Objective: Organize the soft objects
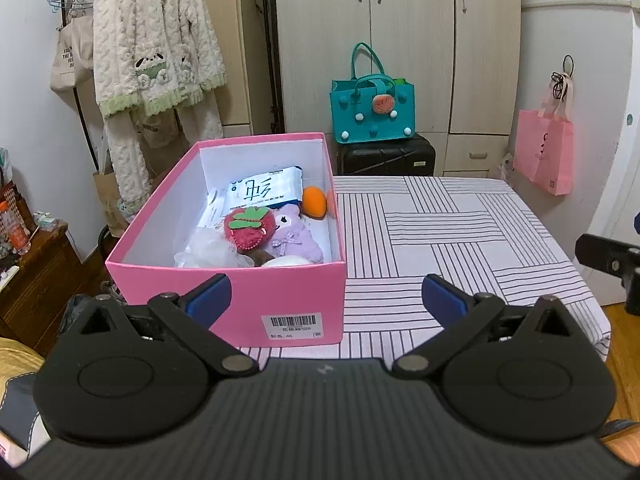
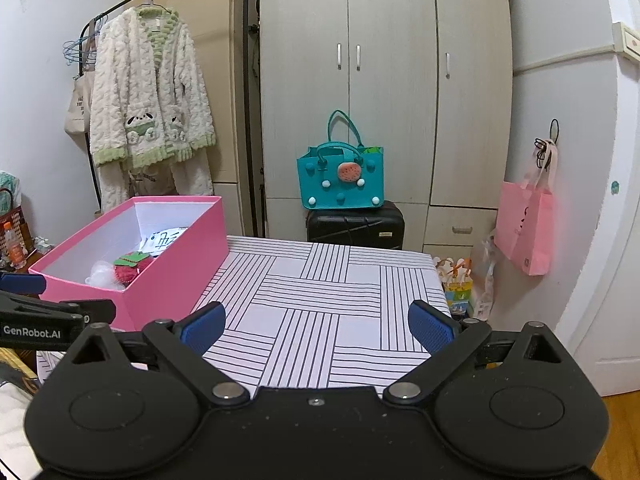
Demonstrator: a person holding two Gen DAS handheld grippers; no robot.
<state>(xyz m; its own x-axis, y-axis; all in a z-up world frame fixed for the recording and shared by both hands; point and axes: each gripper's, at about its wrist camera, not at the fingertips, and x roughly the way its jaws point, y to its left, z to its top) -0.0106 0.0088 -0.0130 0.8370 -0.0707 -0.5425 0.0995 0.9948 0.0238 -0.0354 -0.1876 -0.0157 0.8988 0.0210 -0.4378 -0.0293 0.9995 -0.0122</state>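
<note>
Both tools are matte black plastic. The left gripper (image 1: pixel 326 298) has a ribbed body, round discs at each side, silver pivot pins and blue textured pads (image 1: pixel 210 300). The right gripper (image 2: pixel 318 326) has a smooth, dust-speckled body, one small central screw (image 2: pixel 316 401) and matching blue pads (image 2: pixel 430 326). White "GenRobot.AI" lettering (image 2: pixel 32 331) marks the left one's side.

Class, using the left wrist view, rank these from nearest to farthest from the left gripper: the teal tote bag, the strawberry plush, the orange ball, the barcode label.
1. Barcode label, on the pink box's near wall, just ahead of the left gripper.
2. Strawberry plush, inside the box, towards its near end.
3. Orange ball, deeper in, by the right wall.
4. Teal tote bag, on the black suitcase beyond the table.
</note>
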